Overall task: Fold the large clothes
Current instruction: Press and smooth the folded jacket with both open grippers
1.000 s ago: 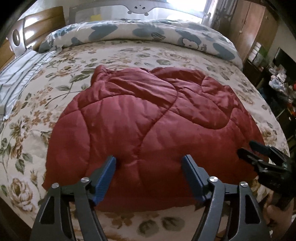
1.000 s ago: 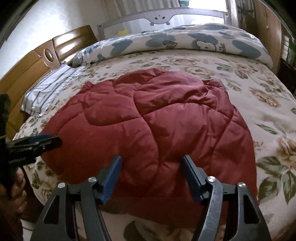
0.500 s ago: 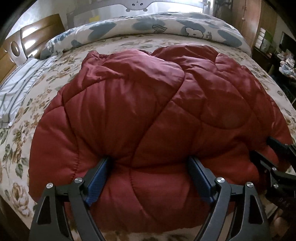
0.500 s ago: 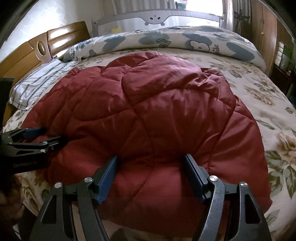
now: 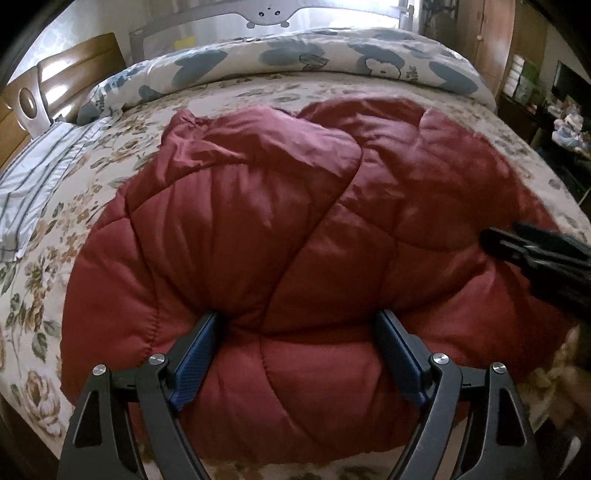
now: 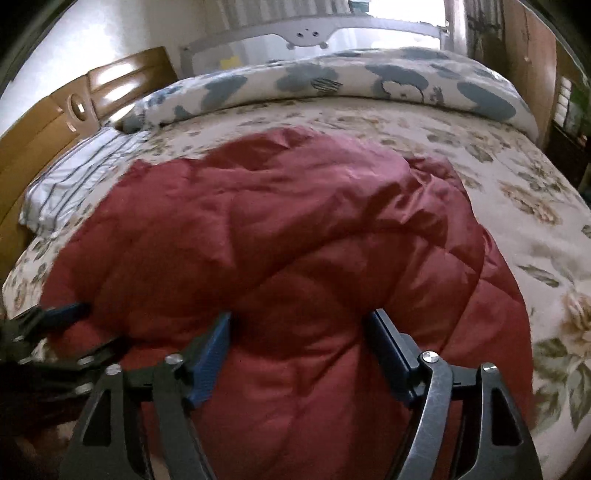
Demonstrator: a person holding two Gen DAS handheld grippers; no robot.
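A dark red quilted garment [image 5: 295, 229] lies bunched on the floral bed; it also fills the right wrist view [image 6: 295, 240]. My left gripper [image 5: 299, 325] is open, its blue pads pressed into the garment's near edge, with the padded fabric bulging between the jaws. My right gripper [image 6: 301, 328] is open too, with the near edge between its jaws. The right gripper shows at the right edge of the left wrist view [image 5: 539, 251]. The left gripper shows at the left edge of the right wrist view [image 6: 55, 325].
The floral bedspread [image 5: 44, 266] surrounds the garment. A rolled blue-and-white duvet [image 5: 332, 55] lies along the far side. A striped pillow [image 5: 33, 177] and wooden headboard [image 5: 55, 81] are at left. A wardrobe [image 5: 480, 29] and cluttered shelf [image 5: 569, 114] stand at right.
Both grippers have pushed forward into the garment's near edge. The near edge has lifted and bulged up between the jaws. The far part of the garment has bunched.
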